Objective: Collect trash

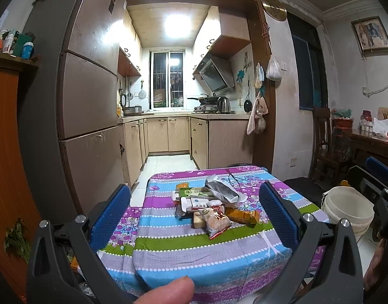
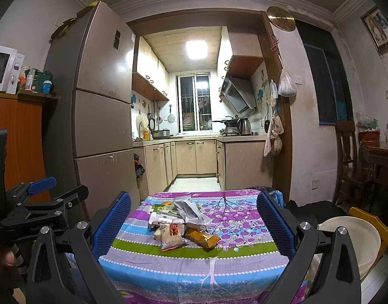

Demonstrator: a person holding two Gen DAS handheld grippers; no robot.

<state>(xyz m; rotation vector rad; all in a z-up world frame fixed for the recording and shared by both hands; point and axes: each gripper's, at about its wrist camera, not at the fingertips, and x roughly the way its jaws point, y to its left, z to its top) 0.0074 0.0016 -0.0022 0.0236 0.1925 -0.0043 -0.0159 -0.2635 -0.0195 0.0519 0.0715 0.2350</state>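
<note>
A pile of trash (image 1: pixel 211 205) lies in the middle of a small table with a striped floral cloth (image 1: pixel 194 255): a silver foil wrapper (image 1: pixel 223 190), a green box (image 1: pixel 196 192), a snack packet (image 1: pixel 216 219) and an orange wrapper (image 1: pixel 243 216). The pile also shows in the right wrist view (image 2: pixel 183 221). My left gripper (image 1: pixel 194 214) is open and empty, held back from the pile above the table's near edge. My right gripper (image 2: pixel 194 221) is open and empty, also short of the pile. A white bucket (image 1: pixel 348 209) stands right of the table; it also shows in the right wrist view (image 2: pixel 351 240).
A tall fridge (image 2: pixel 102 101) stands left of the table. A kitchen doorway (image 1: pixel 168 139) lies behind it. A wooden chair (image 2: pixel 351 162) and dark table (image 2: pixel 381 152) are at the right. The left gripper's body (image 2: pixel 42 207) shows at the left.
</note>
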